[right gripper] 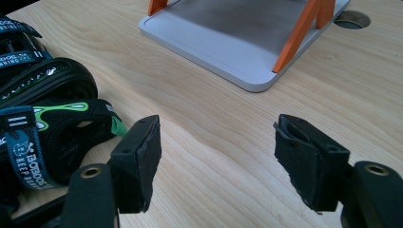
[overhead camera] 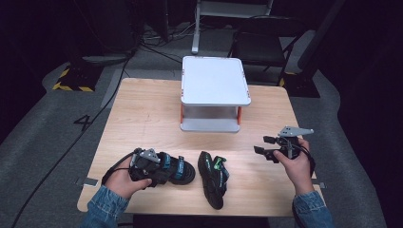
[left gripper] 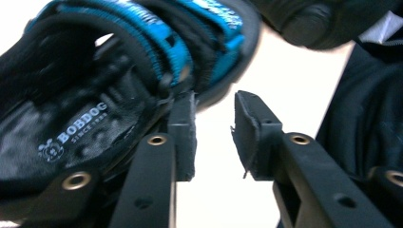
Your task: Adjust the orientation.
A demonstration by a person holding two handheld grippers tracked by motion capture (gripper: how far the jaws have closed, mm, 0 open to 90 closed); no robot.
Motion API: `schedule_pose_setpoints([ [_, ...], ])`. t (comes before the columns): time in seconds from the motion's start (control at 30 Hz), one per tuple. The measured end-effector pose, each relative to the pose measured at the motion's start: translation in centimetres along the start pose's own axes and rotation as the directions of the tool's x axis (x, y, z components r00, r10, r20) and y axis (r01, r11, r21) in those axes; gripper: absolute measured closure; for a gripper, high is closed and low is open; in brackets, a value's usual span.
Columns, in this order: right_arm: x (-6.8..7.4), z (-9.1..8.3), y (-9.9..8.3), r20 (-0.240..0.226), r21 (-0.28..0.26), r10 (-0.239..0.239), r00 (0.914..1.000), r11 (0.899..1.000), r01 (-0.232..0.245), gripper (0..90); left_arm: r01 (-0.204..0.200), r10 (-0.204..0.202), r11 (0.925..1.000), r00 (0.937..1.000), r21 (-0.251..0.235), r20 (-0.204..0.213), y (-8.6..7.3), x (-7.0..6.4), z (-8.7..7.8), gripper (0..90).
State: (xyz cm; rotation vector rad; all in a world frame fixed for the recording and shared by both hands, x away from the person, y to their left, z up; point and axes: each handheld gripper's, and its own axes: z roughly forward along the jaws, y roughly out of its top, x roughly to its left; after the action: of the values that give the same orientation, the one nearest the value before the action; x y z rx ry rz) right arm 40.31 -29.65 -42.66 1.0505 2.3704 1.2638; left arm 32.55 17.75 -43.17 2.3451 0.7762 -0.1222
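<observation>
High view: a person sits at a light wooden bench (overhead camera: 142,114) with a tool in each hand. The left tool (overhead camera: 151,167) lies against a black sandal with blue straps (overhead camera: 178,168) at the near left; a second black sandal with green trim (overhead camera: 213,178) rests just beside it, near the middle. A white two-level shelf with orange posts (overhead camera: 215,92) stands at the far side. In the left gripper view, the left tool's jaws stand narrowly apart with bare bench between them, one jaw touching the blue sandal's edge, gripping nothing. The right tool (overhead camera: 267,146) hovers wide apart, well clear of both sandals. Risk, as I judge it: closing now, the left tool could pinch air or only nudge the sandal, pushing it into its neighbour. The insole reads "BOBDOG SINCE 1988"; the green sandal's strap shows "BOBDOG".
</observation>
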Motion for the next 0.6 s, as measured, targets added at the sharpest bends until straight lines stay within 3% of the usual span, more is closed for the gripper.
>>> schedule_pose_setpoints([
  [0.07, 0.0, -0.1, 0.0, -0.002, -0.003, 0.004, 1.0, 1.0, -0.004, 33.7, -0.017, 0.018, 0.998, 0.9995, -0.06, 0.024, 0.4, -0.3, -1.0, 65.3],
  [0.13, 0.1, -0.3, -0.1, -0.001, -0.005, 0.001, 1.0, 1.0, -0.001, 33.7, -0.028, 0.029, 0.9934, 0.9996, -0.111, 0.006, 0.9, -0.6, -2.4, 63.5],
  [0.2, 0.1, -0.4, -0.4, 0.003, 0.0, 0.007, 1.0, 1.0, -0.007, 33.7, -0.045, 0.037, 0.9868, 0.9979, -0.156, -0.052, 1.2, -0.4, -3.5, 57.4],
  [0.27, 0.1, -0.5, -0.5, 0.005, 0.002, 0.009, 0.9999, 1.0, -0.009, 33.6, -0.044, 0.017, 0.9836, 0.9878, -0.175, -0.155, 1.3, 0.5, -4.4, 56.8],
  [0.33, 0.1, -0.6, -0.6, 0.008, 0.003, 0.008, 0.9999, 1.0, -0.008, 33.6, -0.034, -0.006, 0.9856, 0.972, -0.166, -0.235, 1.2, 1.5, -4.6, 54.2],
  [0.37, 0.2, -0.7, -0.7, 0.011, 0.005, 0.008, 0.9999, 1.0, -0.008, 33.6, -0.033, -0.011, 0.9887, 0.9574, -0.147, -0.288, 1.2, 2.2, -4.4, 51.6],
  [0.4, 0.2, -0.8, -0.8, 0.014, 0.005, 0.011, 0.9998, 1.0, -0.011, 33.6, -0.048, 0.006, 0.9919, 0.9432, -0.118, -0.332, 1.2, 2.9, -3.9, 47.2],
  [0.47, 0.2, -1.0, -1.0, 0.018, 0.008, 0.013, 0.9997, 1.0, -0.013, 33.6, -0.084, 0.056, 0.9945, 0.9315, -0.062, -0.359, 1.3, 3.9, -2.7, 41.7],
  [0.57, 0.1, -1.3, -1.4, 0.027, 0.013, 0.023, 0.9994, 1.0, -0.023, 33.5, -0.105, 0.097, 0.9945, 0.9379, -0.006, -0.333, 1.6, 4.7, -1.0, 40.3],
  [0.6, 0.0, -1.4, -1.5, 0.031, 0.011, 0.026, 0.9992, 1.0, -0.026, 33.4, -0.12, 0.117, 0.9927, 0.9362, 0.01, -0.332, 1.8, 4.9, -0.5, 39.9],
])
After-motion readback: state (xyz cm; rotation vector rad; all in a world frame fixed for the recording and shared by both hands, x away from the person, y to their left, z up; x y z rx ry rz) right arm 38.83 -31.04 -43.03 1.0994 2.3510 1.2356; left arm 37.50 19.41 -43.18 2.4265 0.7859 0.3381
